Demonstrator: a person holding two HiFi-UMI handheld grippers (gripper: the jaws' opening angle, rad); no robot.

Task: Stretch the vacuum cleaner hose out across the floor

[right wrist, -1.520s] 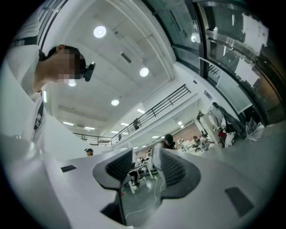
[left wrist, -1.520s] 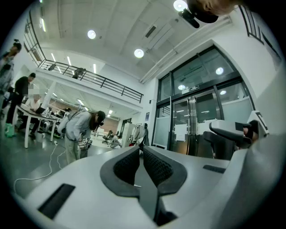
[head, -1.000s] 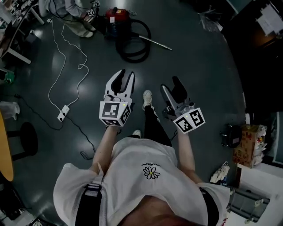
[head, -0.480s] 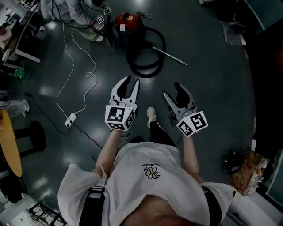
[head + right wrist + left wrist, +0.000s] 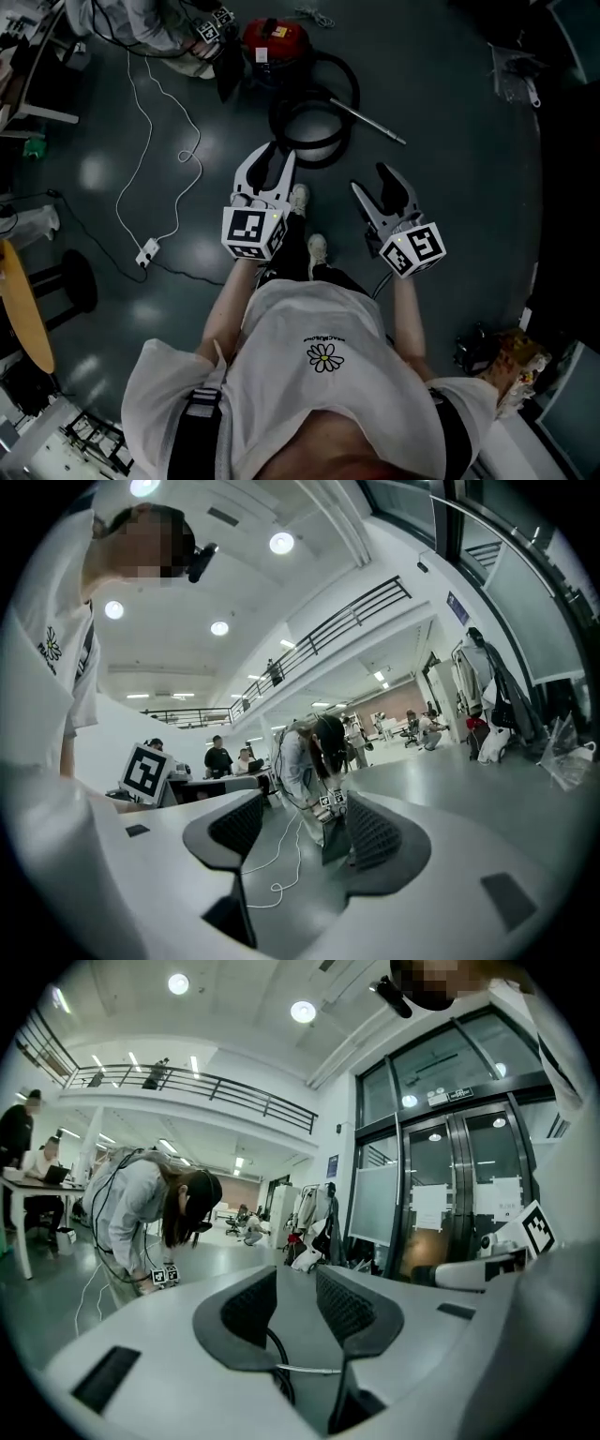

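At mid-frame I am holding my left claw (image 5: 277,156) and right claw (image 5: 373,180) released, empty, below the coiled hose (image 5: 319,157).

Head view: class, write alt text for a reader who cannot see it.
A person looks down at two handheld white grippers, the left gripper and the right gripper, both open and empty, above a dark glossy floor. Ahead sits a red canister vacuum cleaner, its black hose coiled in a loop.
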